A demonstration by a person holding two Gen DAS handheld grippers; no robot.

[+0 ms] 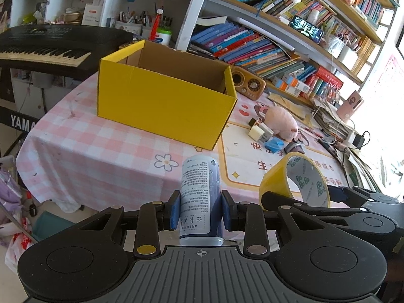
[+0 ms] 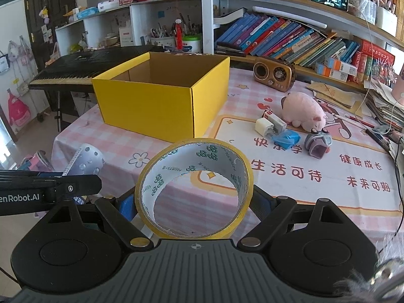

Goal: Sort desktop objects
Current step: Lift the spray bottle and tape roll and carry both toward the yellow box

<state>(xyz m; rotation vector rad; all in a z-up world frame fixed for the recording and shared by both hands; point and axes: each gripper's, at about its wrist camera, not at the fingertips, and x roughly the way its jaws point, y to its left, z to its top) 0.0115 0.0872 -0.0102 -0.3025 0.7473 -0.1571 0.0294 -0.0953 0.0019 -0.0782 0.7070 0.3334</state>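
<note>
My left gripper (image 1: 201, 210) is pinching a white-and-blue printed can (image 1: 199, 197), its blue pads (image 1: 175, 212) pressed against the can's two sides, and the can stands roughly upright between them. From this view the can sits in front of the yellow cardboard box (image 1: 164, 101), on the near side of it, raised above the pink checked tablecloth (image 1: 83, 149).

My right gripper (image 2: 194, 202) is spread wide around a roll of yellow tape (image 2: 194, 189); the roll stands on edge with its hole facing me, and the jaws clasp its outer rim on both sides. The roll is also in front of the box, near its front right corner as the right wrist view has it. In the left wrist view the same roll (image 1: 295, 179) shows just to the right of the can, so the two held things are near each other, apart.

The box is open at the top, its brown inside visible, and I can't see its floor. To the right of the box lie a pink plush pig (image 2: 303, 111), a white charger block (image 2: 263, 126), a crumpled blue piece (image 2: 286, 137) and a small grey-purple toy (image 2: 317, 144). Behind the box's right side stands a brown retro radio (image 2: 274, 73); to the box's left, off the table, a black keyboard (image 2: 83, 68)
</note>
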